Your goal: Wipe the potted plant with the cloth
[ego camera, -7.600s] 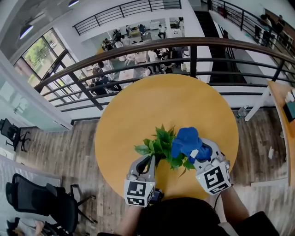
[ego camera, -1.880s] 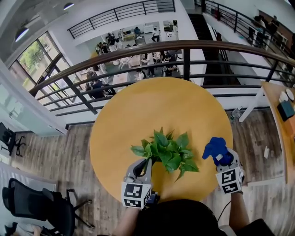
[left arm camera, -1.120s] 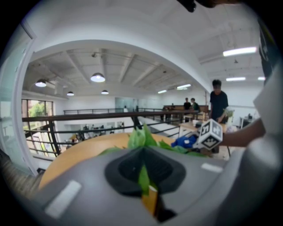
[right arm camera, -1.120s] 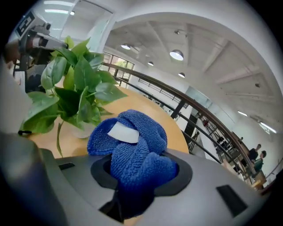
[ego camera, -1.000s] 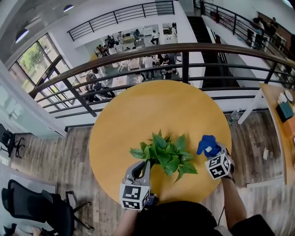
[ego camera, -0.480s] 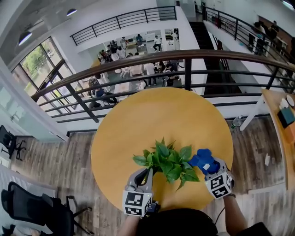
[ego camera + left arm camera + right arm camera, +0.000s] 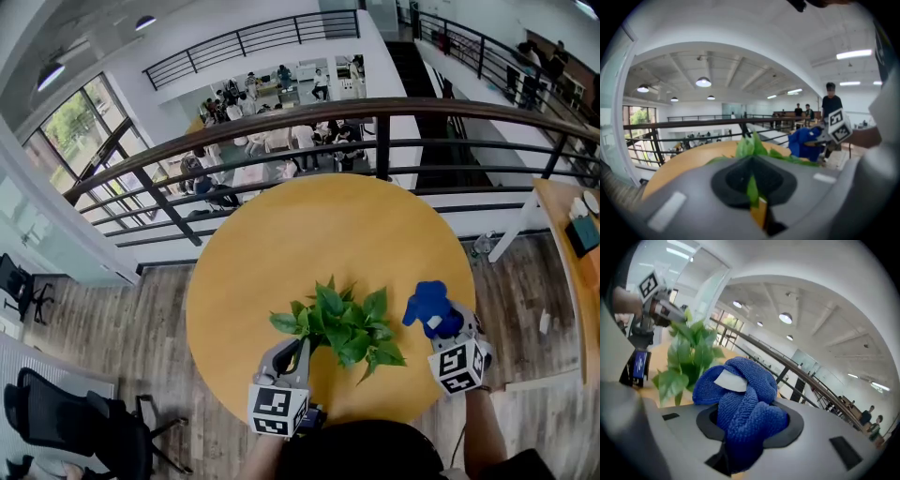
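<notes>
At the bottom edge of the head view, the left gripper (image 7: pixel 299 344) reaches up from its marker cube (image 7: pixel 276 411), whose faces carry black-and-white square codes with no letters. Its jaws are closed tight, and its own view shows a green leaf (image 7: pixel 752 190) pinched in the seam between them. To the lower right, the right gripper (image 7: pixel 439 325) carries a like cube (image 7: pixel 460 364) with the same kind of coded squares. Its jaws are clamped on a bunched blue cloth (image 7: pixel 429 305), which bulges out above them. A white label (image 7: pixel 731 380) is sewn into the cloth, but any print on it cannot be made out. In the right gripper view, a small blue tag (image 7: pixel 640 364) with pale print hangs under the other gripper at the left edge, too blurred to read.

The potted plant (image 7: pixel 342 323) stands between the two grippers, on the near part of the round yellow desk (image 7: pixel 319 225), in the lower middle of the frame. Its leaves hide the pot. The cloth is held just to the right of the foliage, close to the outer leaves but apart from them.

A black office chair (image 7: pixel 84 412) stands at the lower left on the wooden floor (image 7: pixel 150 319). Beyond the desk, a dark curved railing (image 7: pixel 281 117) crosses the frame. Past it, at the upper middle, people (image 7: pixel 272 141) sit on a lower level.
</notes>
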Tool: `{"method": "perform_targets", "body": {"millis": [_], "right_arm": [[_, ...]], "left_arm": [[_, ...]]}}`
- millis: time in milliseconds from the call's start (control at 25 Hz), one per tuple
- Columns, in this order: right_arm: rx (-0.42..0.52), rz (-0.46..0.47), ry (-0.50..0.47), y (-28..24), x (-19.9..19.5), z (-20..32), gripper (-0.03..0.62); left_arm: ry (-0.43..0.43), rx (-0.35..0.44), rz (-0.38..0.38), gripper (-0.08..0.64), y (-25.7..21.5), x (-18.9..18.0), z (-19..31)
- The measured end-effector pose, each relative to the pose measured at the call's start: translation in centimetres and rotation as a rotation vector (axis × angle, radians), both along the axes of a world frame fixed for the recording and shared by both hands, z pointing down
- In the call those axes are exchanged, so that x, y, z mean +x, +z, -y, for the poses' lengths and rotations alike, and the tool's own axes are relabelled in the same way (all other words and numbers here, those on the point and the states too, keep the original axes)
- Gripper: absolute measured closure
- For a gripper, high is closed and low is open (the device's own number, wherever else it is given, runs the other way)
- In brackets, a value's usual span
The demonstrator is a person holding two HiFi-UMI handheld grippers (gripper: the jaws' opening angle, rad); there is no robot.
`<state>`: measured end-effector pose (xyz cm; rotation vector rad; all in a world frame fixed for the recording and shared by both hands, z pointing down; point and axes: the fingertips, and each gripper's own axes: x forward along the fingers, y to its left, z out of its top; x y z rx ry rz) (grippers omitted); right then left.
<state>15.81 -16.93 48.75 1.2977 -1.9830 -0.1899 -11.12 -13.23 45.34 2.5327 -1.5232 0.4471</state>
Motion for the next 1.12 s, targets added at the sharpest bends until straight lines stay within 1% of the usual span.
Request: {"method": "perform_targets", "body": {"millis": [80, 120, 200, 240, 320, 400, 480, 560, 680, 760, 840, 920, 1000, 1040, 1080, 1120], "right_arm": [[0.065, 0.128, -0.083, -3.4, -3.5, 0.4, 0.431], [0.078, 0.185, -0.126, -4.4, -5.3, 0.5, 0.431], [0.061, 0.257, -0.195, -4.5, -8.1, 0.9, 0.431], [0.039, 0.261, -0.211, -3.6, -9.0, 1.2, 0.431], [-0.019, 0.219, -0.194, -1.0, -9.2, 2.1, 0.431], [-0.085, 0.169, -0.147, 2.0, -8.2, 2.7, 0.431], [-0.142, 0.145, -0.1, 4.5, -6.6, 3.1, 0.431], [-0.19, 0.122, -0.038, 6.7, -4.2, 3.1, 0.431], [-0.25, 0.054, 0.067, 9.5, 0.3, 2.1, 0.431], [-0.264, 0.046, 0.119, 10.1, 2.6, 1.0, 0.431], [-0.224, 0.088, 0.136, 8.2, 3.6, -0.2, 0.431], [-0.127, 0.16, 0.096, 4.0, 3.0, -1.6, 0.431], [-0.03, 0.251, 0.0, -0.8, 0.6, -3.3, 0.431], [-0.001, 0.288, -0.057, -2.7, -0.9, -4.3, 0.431], [0.008, 0.308, -0.111, -3.8, -2.5, -5.2, 0.431], [-0.003, 0.307, -0.161, -4.1, -4.0, -6.1, 0.431]], "left_arm": [[-0.003, -0.003, 0.002, 0.558, 0.0, 0.0, -0.1], [-0.005, -0.003, 0.001, 0.558, 0.1, 0.1, -0.1], [-0.008, 0.0, -0.001, 0.558, 0.2, 0.1, -0.1], [-0.009, 0.002, -0.002, 0.558, 0.2, 0.2, -0.1], [-0.008, 0.002, -0.003, 0.558, 0.2, 0.3, -0.3], [-0.006, -0.003, -0.002, 0.558, 0.2, 0.3, -0.4], [-0.007, -0.003, -0.003, 0.558, 0.2, 0.2, -0.3], [-0.01, -0.002, -0.004, 0.558, 0.1, -0.1, -0.1], [-0.01, -0.001, -0.007, 0.558, 0.1, -0.1, -0.1], [-0.007, -0.002, -0.007, 0.558, 0.1, 0.0, -0.2], [-0.002, -0.002, -0.005, 0.558, 0.0, 0.0, -0.2], [0.002, 0.001, -0.002, 0.558, -0.1, 0.1, 0.0], [0.001, 0.001, 0.001, 0.558, 0.0, 0.0, 0.1], [0.0, -0.001, 0.003, 0.558, 0.1, 0.0, 0.1], [0.001, -0.004, 0.006, 0.558, 0.1, 0.0, 0.1], [0.002, -0.006, 0.008, 0.558, 0.2, 0.1, 0.1]]}}
